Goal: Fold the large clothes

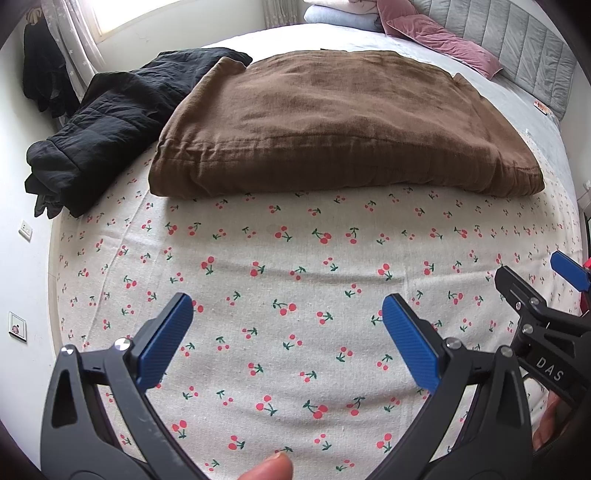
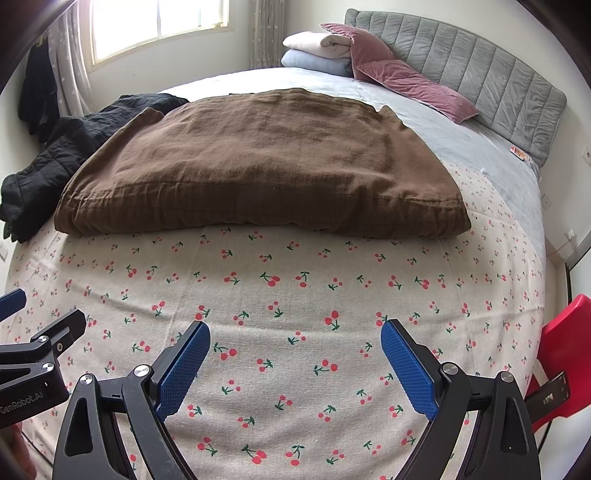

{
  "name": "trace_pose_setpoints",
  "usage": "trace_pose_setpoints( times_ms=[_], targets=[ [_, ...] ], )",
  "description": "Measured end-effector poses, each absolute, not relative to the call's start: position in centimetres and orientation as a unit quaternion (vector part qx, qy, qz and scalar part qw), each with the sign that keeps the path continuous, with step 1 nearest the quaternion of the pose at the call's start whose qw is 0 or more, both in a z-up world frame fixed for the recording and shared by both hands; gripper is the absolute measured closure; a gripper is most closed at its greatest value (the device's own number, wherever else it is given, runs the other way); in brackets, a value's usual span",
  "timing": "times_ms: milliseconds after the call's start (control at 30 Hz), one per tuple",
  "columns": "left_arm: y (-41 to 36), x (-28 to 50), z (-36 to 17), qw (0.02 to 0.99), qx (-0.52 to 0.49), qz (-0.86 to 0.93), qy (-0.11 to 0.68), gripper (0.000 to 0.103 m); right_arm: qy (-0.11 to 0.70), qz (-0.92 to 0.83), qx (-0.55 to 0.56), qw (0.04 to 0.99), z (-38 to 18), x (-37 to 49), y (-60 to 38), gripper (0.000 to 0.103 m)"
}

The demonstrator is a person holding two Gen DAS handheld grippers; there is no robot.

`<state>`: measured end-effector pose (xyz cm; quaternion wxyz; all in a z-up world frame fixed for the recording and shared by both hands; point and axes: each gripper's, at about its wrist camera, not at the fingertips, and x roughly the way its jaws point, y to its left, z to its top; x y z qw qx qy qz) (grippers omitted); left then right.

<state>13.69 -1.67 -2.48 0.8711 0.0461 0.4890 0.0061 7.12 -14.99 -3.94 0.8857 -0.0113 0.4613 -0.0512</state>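
A brown padded garment (image 1: 332,125) lies folded into a thick flat rectangle on the cherry-print sheet (image 1: 295,266); it also shows in the right wrist view (image 2: 258,162). A black quilted garment (image 1: 103,122) lies crumpled to its left, partly under it, at the bed's left edge, and shows in the right wrist view (image 2: 48,158). My left gripper (image 1: 288,317) is open and empty above the sheet, well short of the brown garment. My right gripper (image 2: 295,343) is open and empty beside it. The right gripper's fingers (image 1: 517,284) show at the left view's right edge.
Folded white and blue bedding (image 2: 317,51) and a pink quilt (image 2: 402,77) lie at the far end by the grey padded headboard (image 2: 480,74). A red chair (image 2: 561,343) stands at the bed's right side. A window (image 2: 159,26) and wall are at the left.
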Motion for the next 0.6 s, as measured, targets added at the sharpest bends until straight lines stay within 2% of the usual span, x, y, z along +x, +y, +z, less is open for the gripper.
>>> trace_pose_setpoints(
  times_ms=[600],
  targets=[
    [-1.4, 12.8, -3.1, 0.864, 0.053, -0.005, 0.500, 0.001, 0.466, -0.054, -0.024, 0.883, -3.8, 6.0, -14.8, 0.008]
  ],
)
